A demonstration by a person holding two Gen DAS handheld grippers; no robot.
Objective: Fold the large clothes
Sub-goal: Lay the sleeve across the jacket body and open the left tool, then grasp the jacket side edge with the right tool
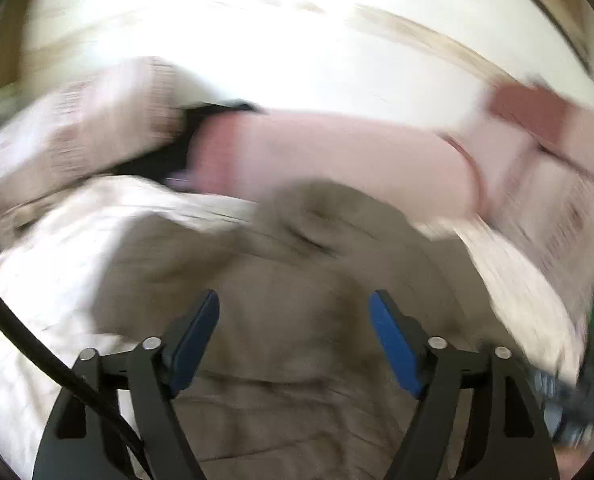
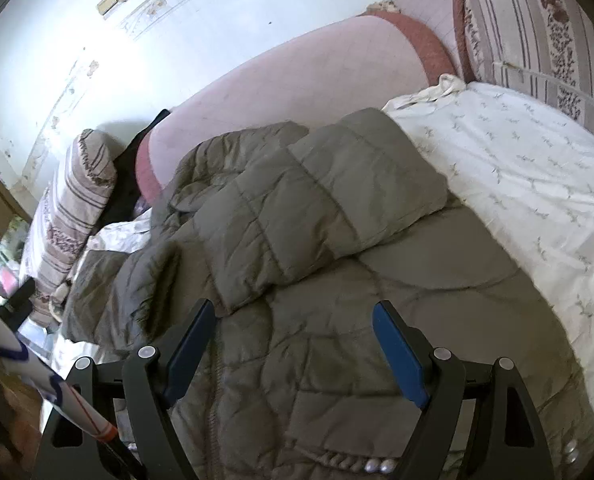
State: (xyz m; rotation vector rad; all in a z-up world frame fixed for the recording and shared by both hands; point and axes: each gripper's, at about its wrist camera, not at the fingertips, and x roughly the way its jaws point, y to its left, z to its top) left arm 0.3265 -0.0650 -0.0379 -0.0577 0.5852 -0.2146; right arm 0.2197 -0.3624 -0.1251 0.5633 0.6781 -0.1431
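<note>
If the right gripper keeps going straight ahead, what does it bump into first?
Most likely the folded-over part of the puffy olive jacket, straight ahead of the open right gripper. Depth is hard to judge in this fisheye view.

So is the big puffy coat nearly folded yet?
Partly. One part of the coat already lies folded over its middle on the bed sheet. Nothing is in hand: the left gripper and right gripper are both open above it. The left side is rumpled, so more folding seems left.

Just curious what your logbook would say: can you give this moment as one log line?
task: fold large clothes | item: olive-grey quilted padded jacket on white sheet | left gripper: open, above jacket, blurred | right gripper: open, holding nothing
</note>
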